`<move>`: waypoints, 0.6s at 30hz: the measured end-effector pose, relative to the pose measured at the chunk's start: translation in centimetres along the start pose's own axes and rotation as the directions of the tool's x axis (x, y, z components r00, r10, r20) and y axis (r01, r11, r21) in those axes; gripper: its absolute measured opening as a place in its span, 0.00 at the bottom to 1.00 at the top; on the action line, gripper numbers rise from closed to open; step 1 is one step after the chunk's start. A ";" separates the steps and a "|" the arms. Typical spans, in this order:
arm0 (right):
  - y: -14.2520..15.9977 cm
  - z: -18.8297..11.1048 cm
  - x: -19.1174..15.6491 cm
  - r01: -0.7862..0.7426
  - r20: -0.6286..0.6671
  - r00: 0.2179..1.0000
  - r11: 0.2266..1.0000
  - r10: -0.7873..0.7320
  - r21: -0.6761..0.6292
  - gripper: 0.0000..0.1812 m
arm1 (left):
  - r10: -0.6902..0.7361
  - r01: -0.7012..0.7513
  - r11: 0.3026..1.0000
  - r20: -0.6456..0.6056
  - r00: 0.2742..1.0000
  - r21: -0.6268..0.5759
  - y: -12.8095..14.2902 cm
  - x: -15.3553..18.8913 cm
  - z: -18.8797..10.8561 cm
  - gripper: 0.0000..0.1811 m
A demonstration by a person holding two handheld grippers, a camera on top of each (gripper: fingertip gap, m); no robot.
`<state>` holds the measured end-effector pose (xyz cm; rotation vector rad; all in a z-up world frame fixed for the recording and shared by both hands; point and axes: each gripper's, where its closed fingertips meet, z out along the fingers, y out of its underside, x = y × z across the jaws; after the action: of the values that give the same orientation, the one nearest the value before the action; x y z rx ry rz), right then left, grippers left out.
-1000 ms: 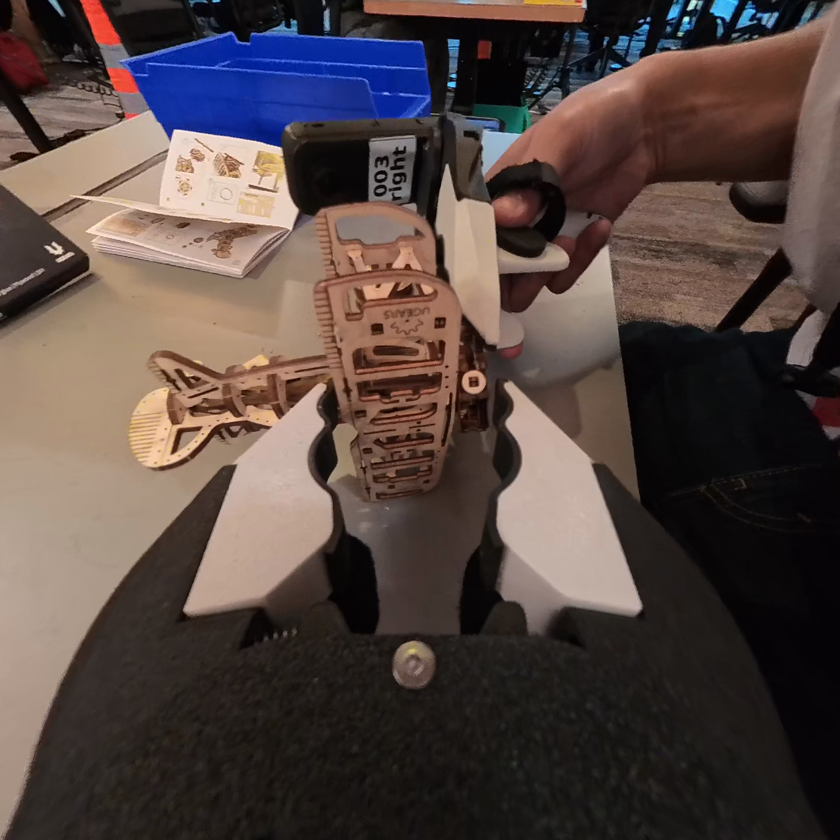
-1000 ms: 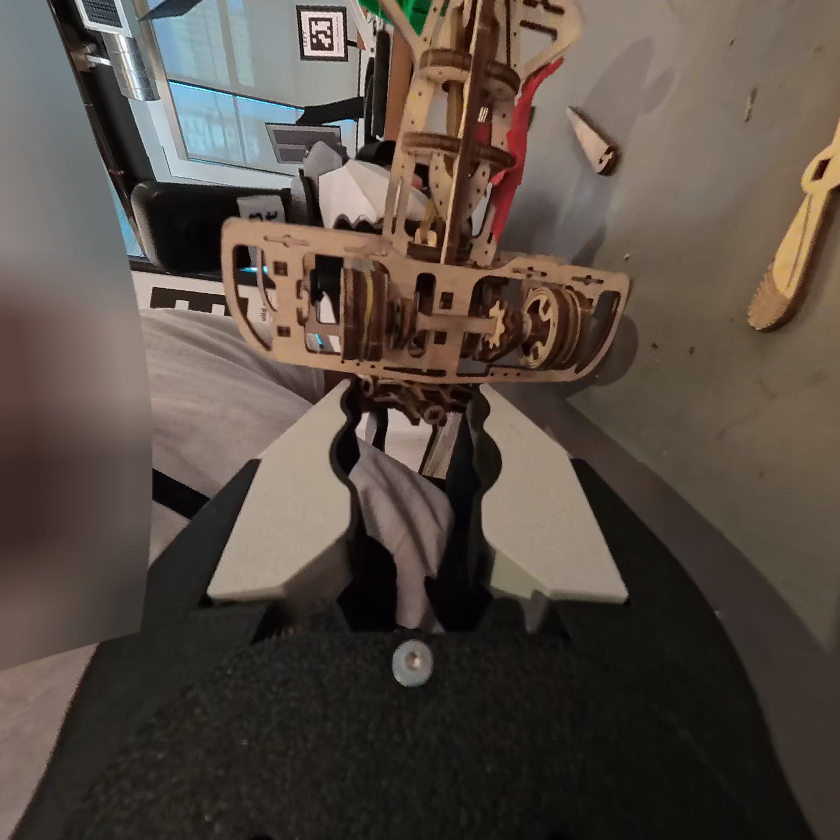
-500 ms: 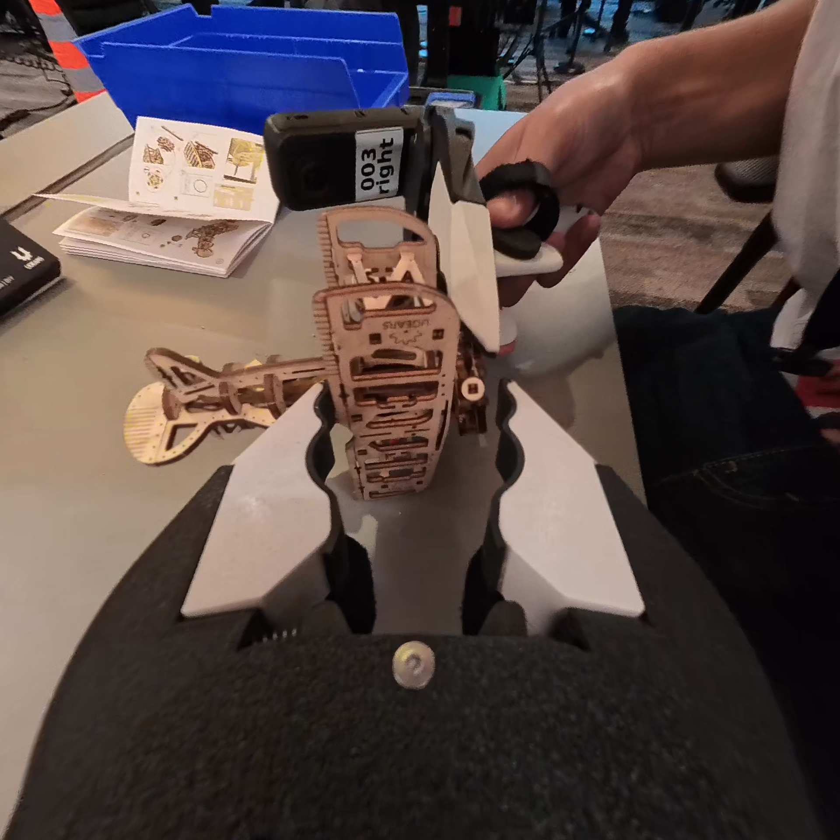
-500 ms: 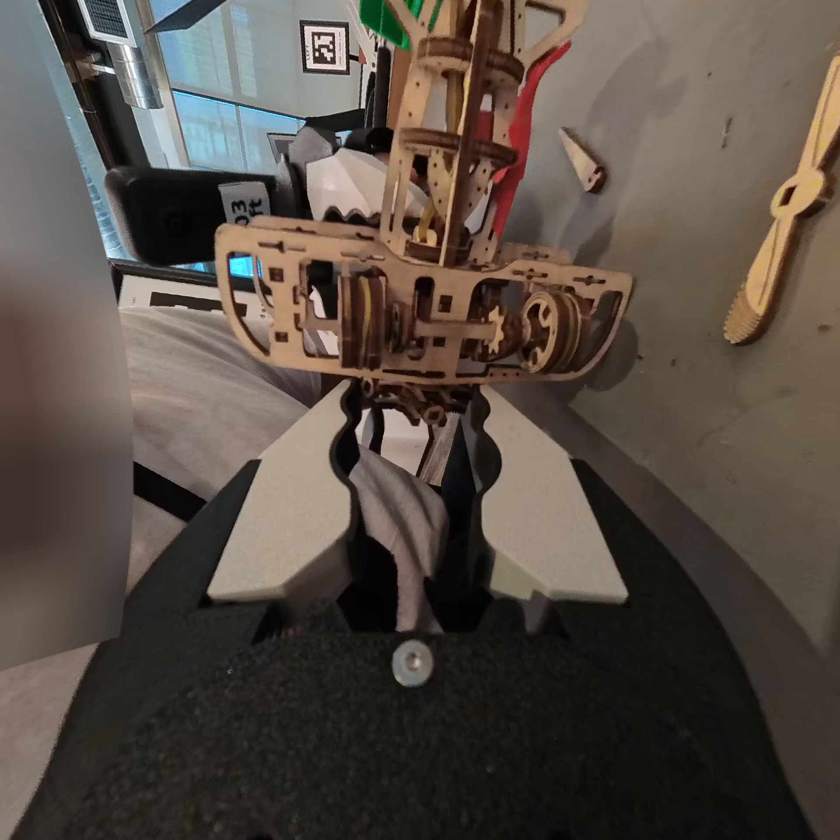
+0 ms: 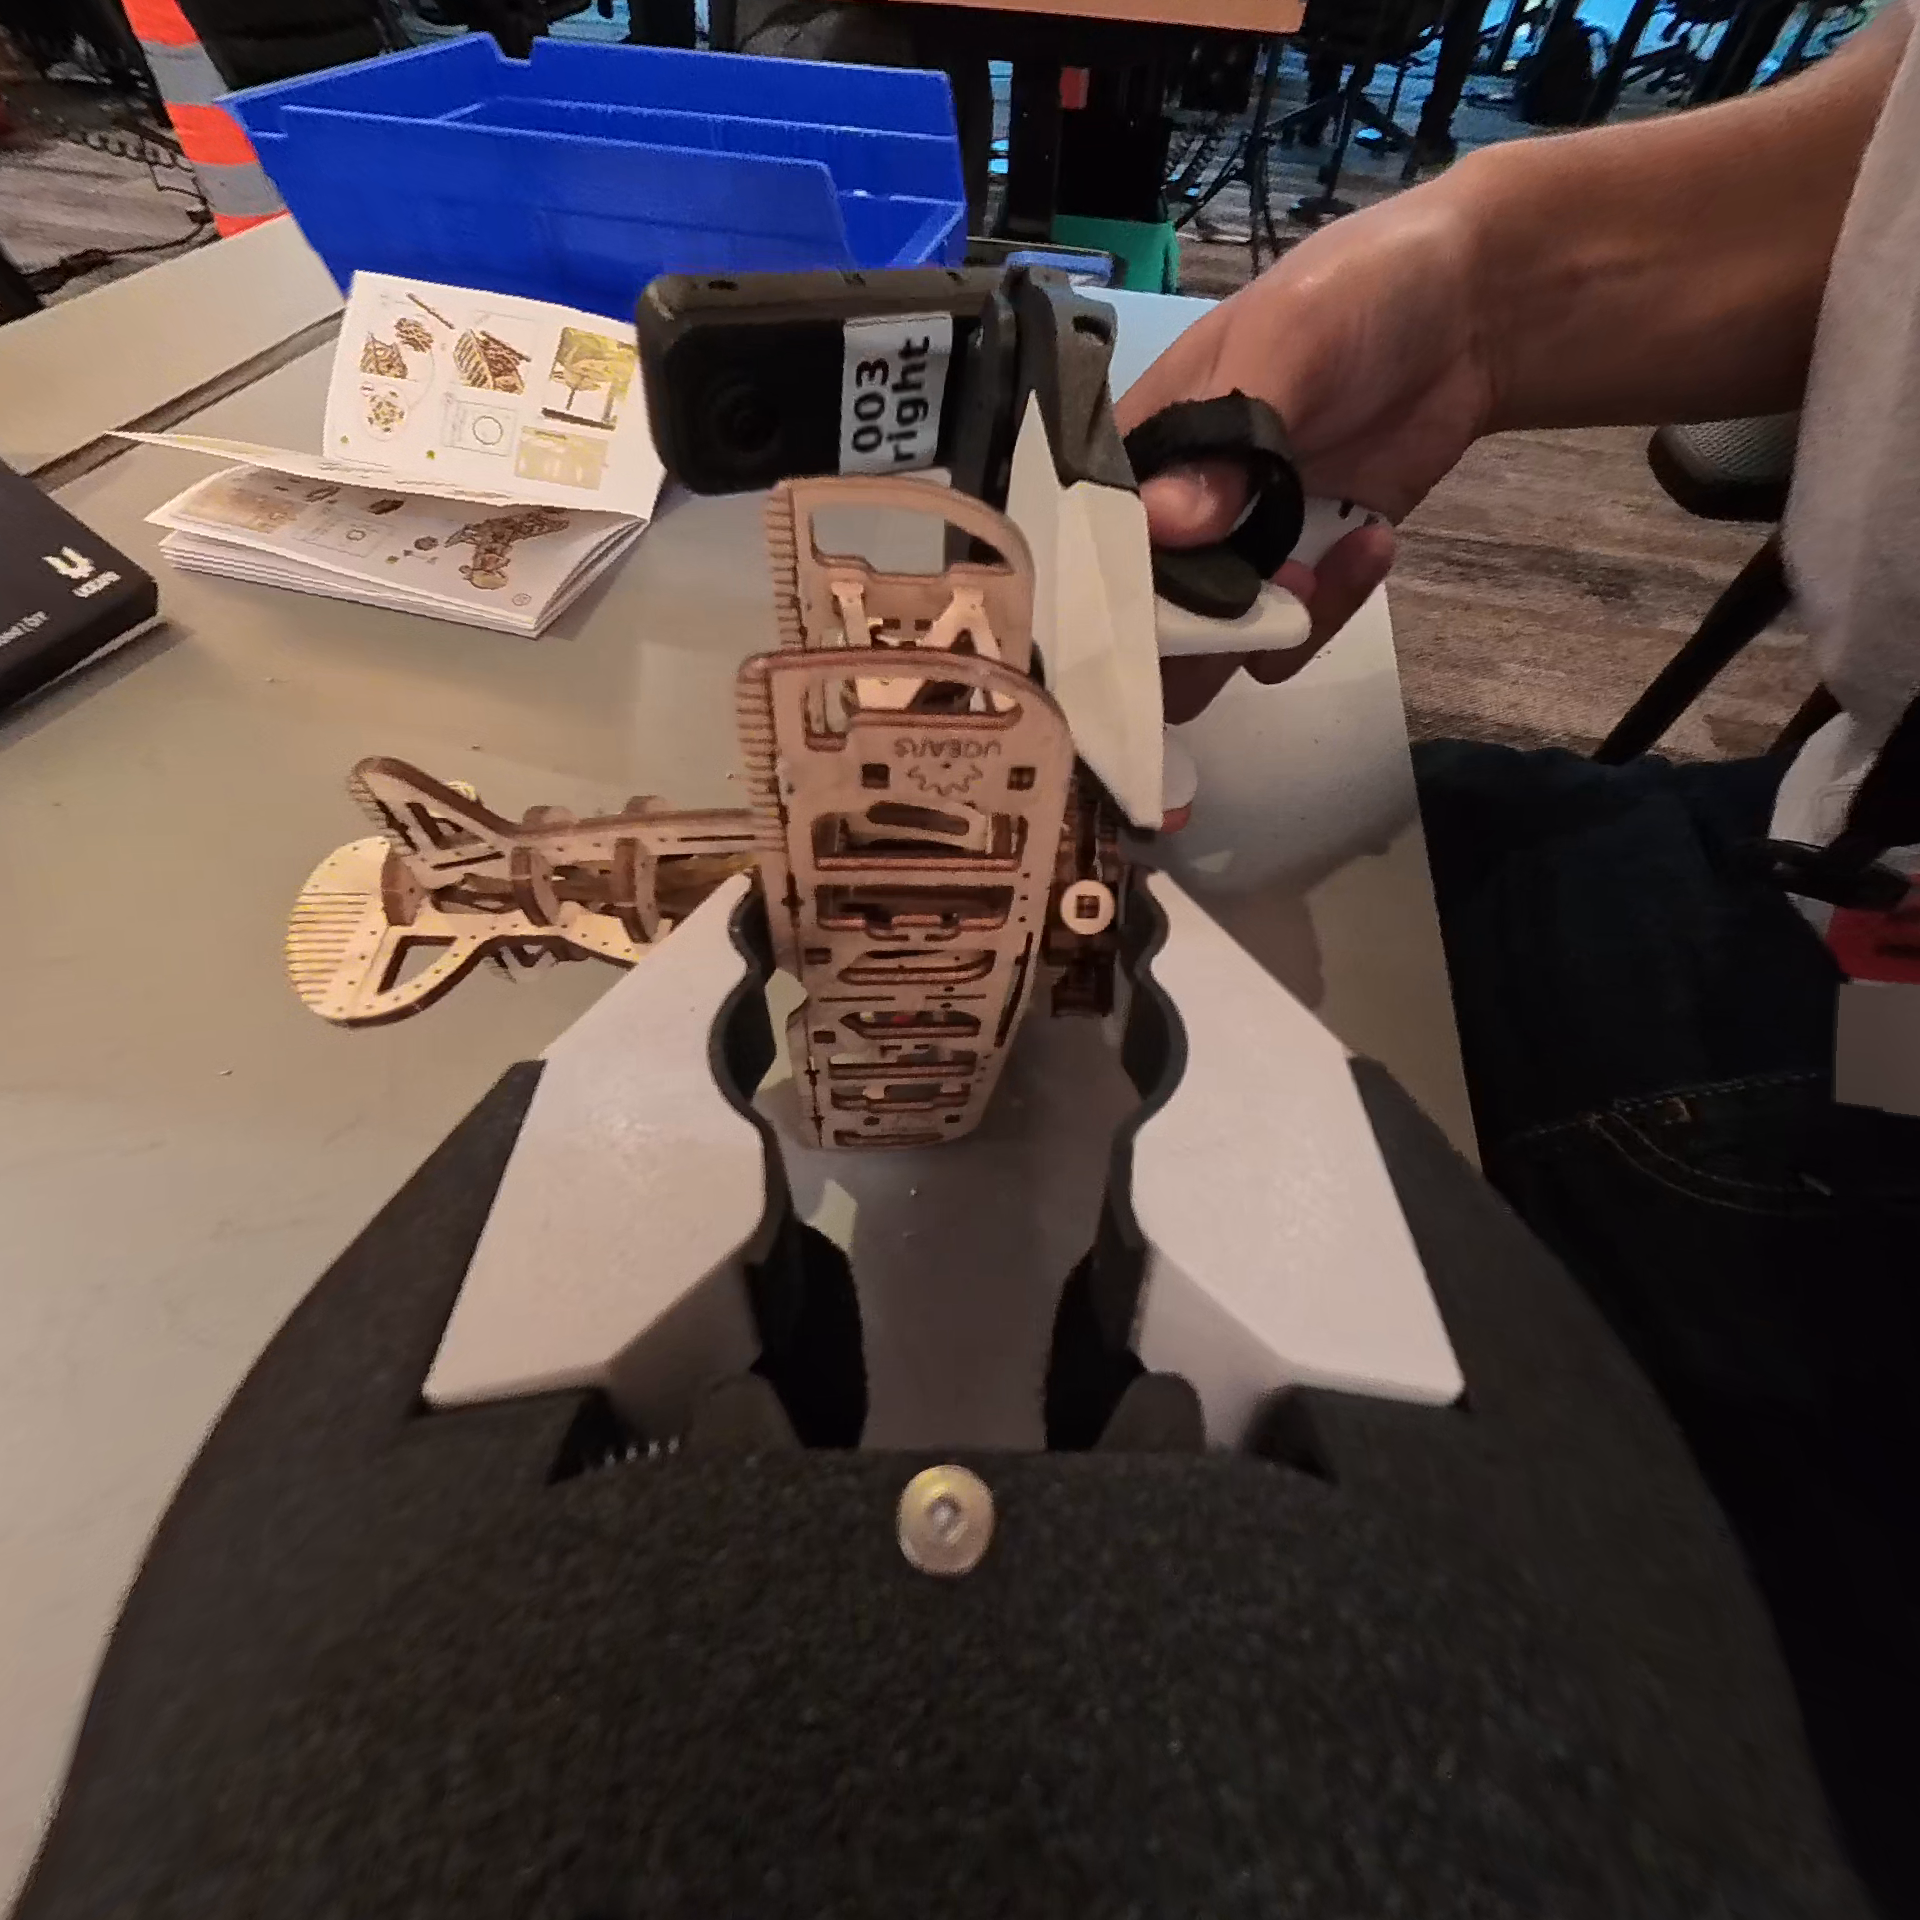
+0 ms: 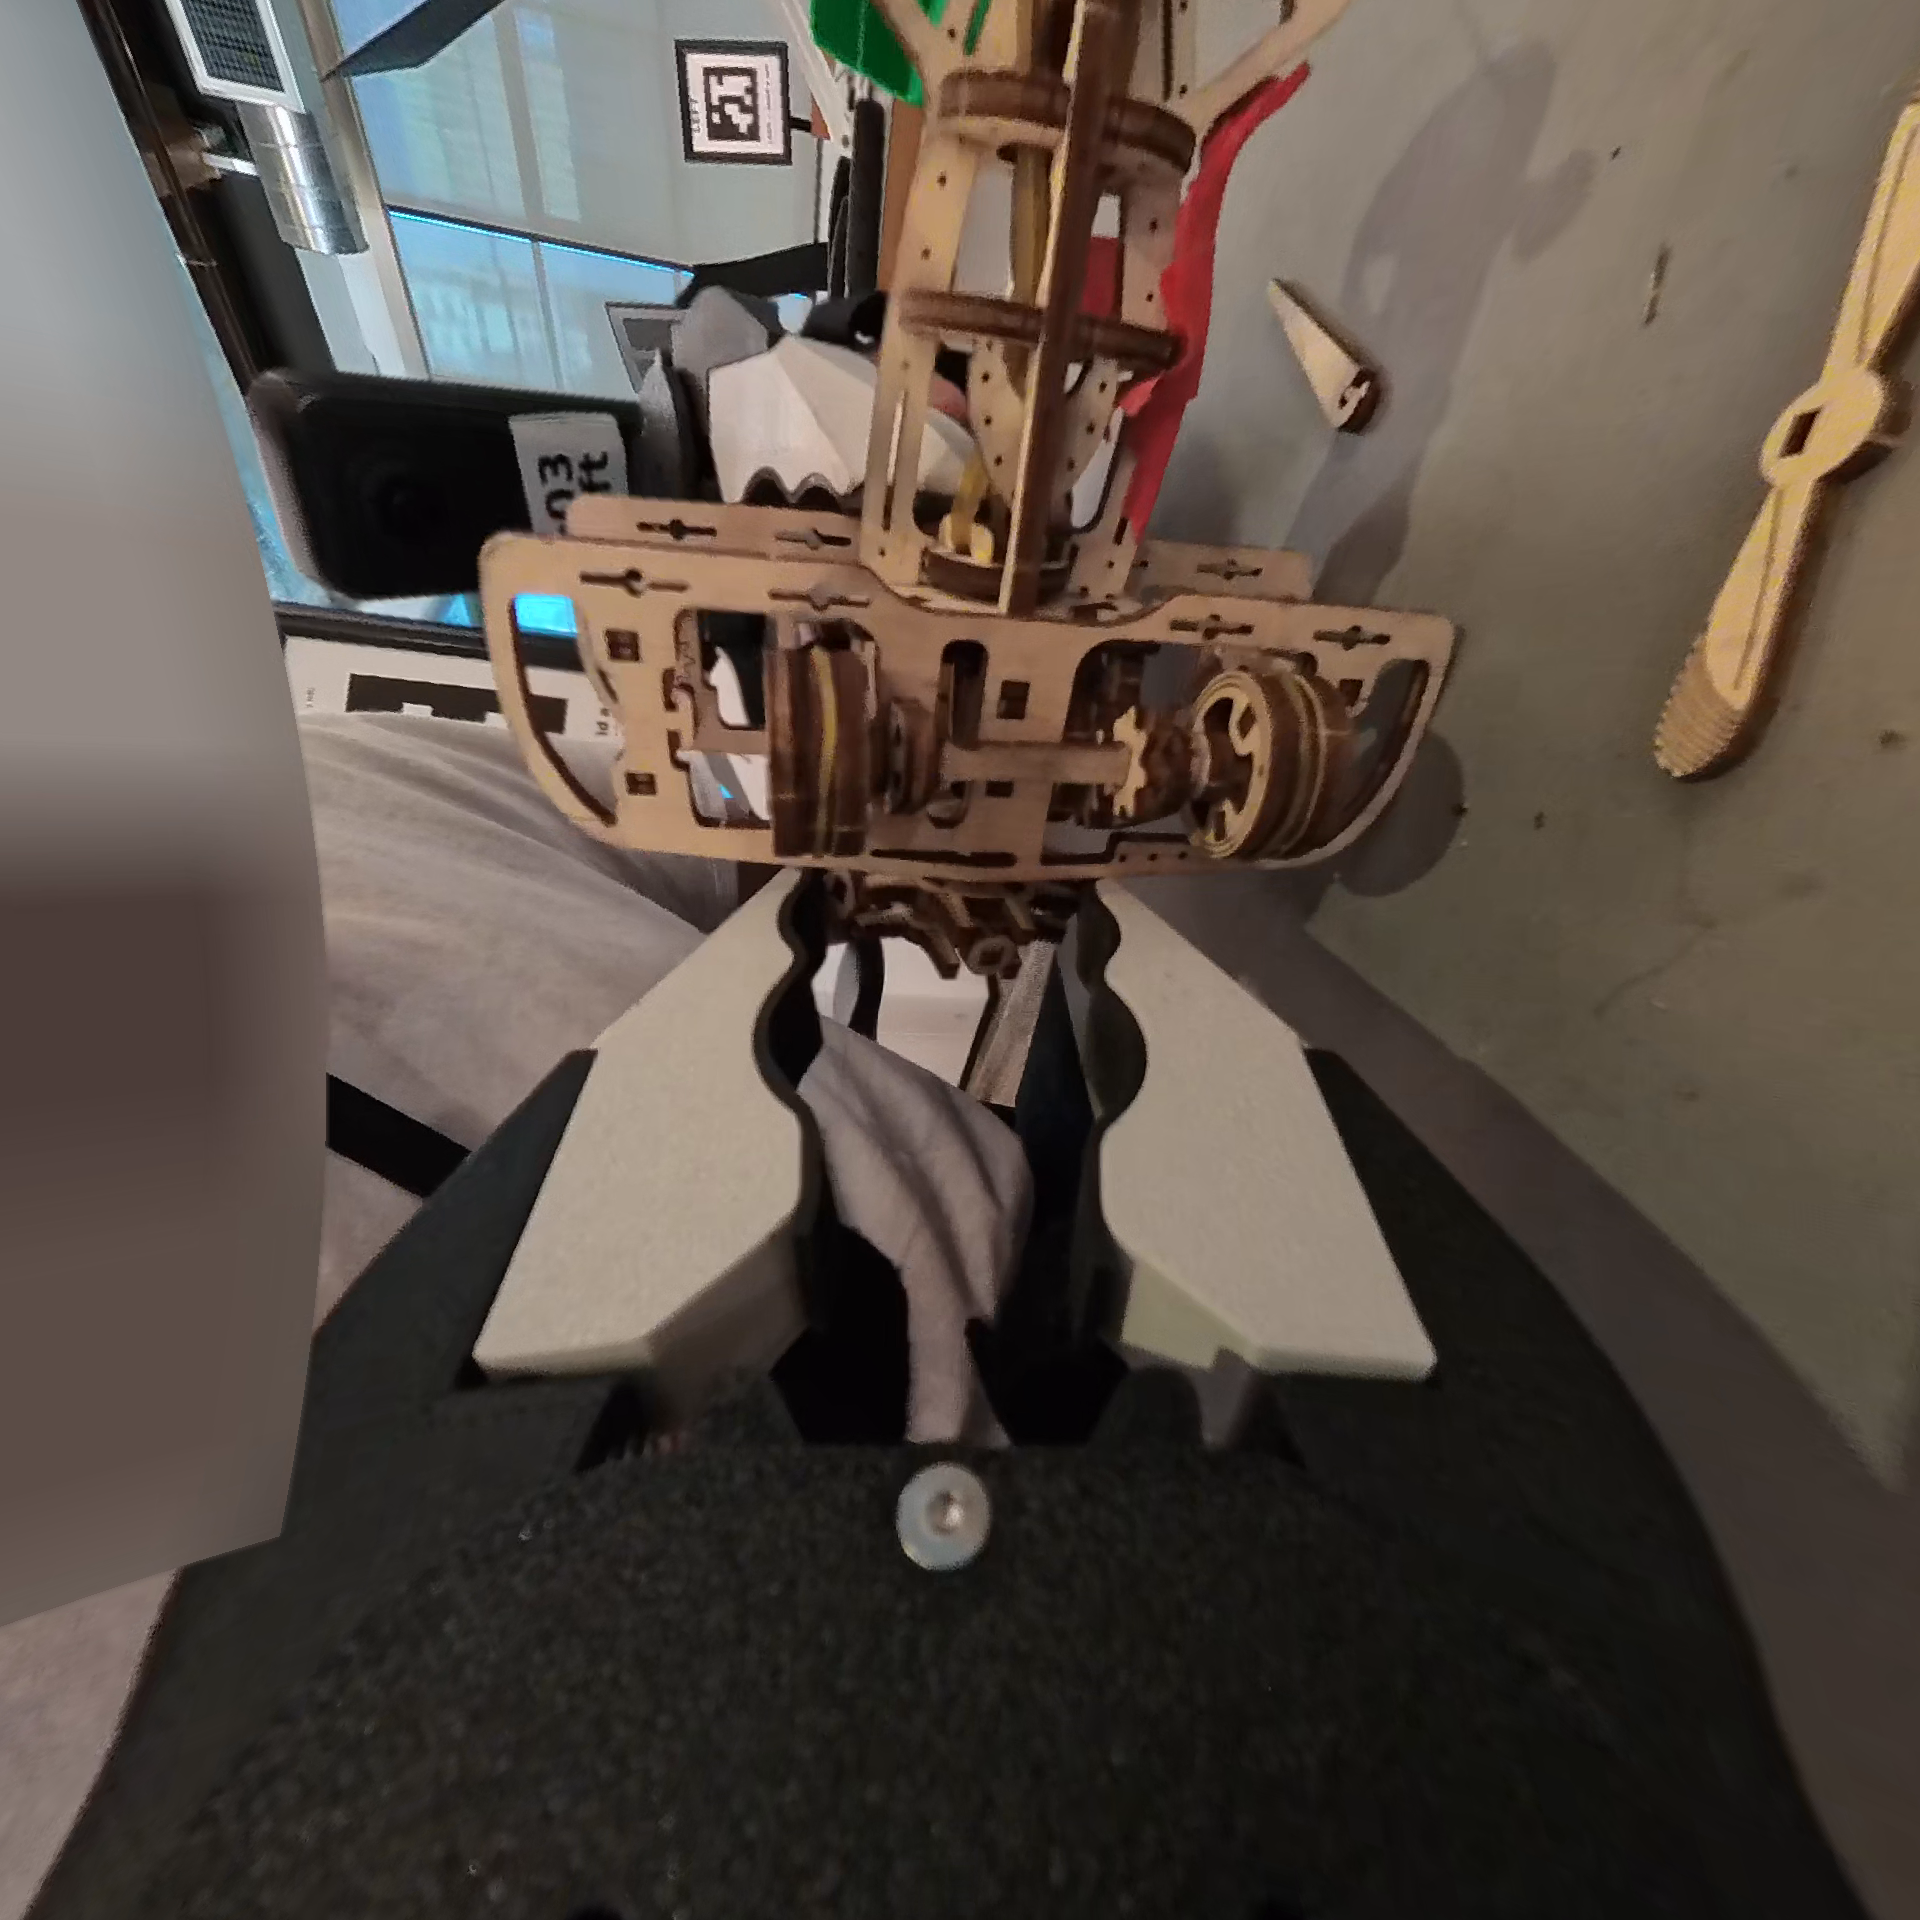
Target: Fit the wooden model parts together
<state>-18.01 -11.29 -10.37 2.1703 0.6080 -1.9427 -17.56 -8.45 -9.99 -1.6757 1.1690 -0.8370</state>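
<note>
The right tool (image 6: 940, 914) grips the wooden plane (image 6: 966, 717) (by its nose). The left tool (image 5: 940, 935) is released around its wing. A propeller (image 6: 1787, 457) lies on the counter (image 6: 1558, 883).

Left wrist view: wooden model (image 5: 904, 914) centre, above table (image 5: 208, 1143), btwn left gripper (image 5: 940, 935) fingers. Booklet (image 5: 416, 499) at 10 o'clock, bin (image 5: 582, 166) behind it. Right gripper (image 5: 1091, 644) at 1 o'clock, behind model.

Even indoor light, soft shadows, wide-angle edge distortion, slight blur
</note>
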 end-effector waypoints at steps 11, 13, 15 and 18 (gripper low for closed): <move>-0.5 -0.2 -0.4 -0.021 0.030 0.999 1.000 0.020 0.019 0.26 | 0.008 -0.008 1.000 -0.035 0.999 -0.004 0.4 -0.7 0.2 0.39; -0.6 -0.3 -0.3 -0.043 0.039 0.998 0.999 0.043 0.019 0.26 | 0.015 -0.015 1.000 -0.038 0.999 -0.002 0.4 -0.6 0.2 0.37; -0.6 -0.3 -0.1 -0.076 0.053 0.996 0.997 0.076 0.012 0.26 | 0.015 -0.014 1.000 -0.049 0.999 0.009 0.2 -0.5 0.0 0.37; -0.8 -0.3 -0.3 -0.137 0.097 0.986 0.991 0.136 0.005 0.26 | -0.008 0.009 1.000 -0.083 0.997 0.023 0.1 -0.5 0.1 0.39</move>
<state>-18.10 -10.50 -9.96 2.0518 0.4221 -1.9692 -17.71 -7.97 -10.11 -1.6414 1.2044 -0.9297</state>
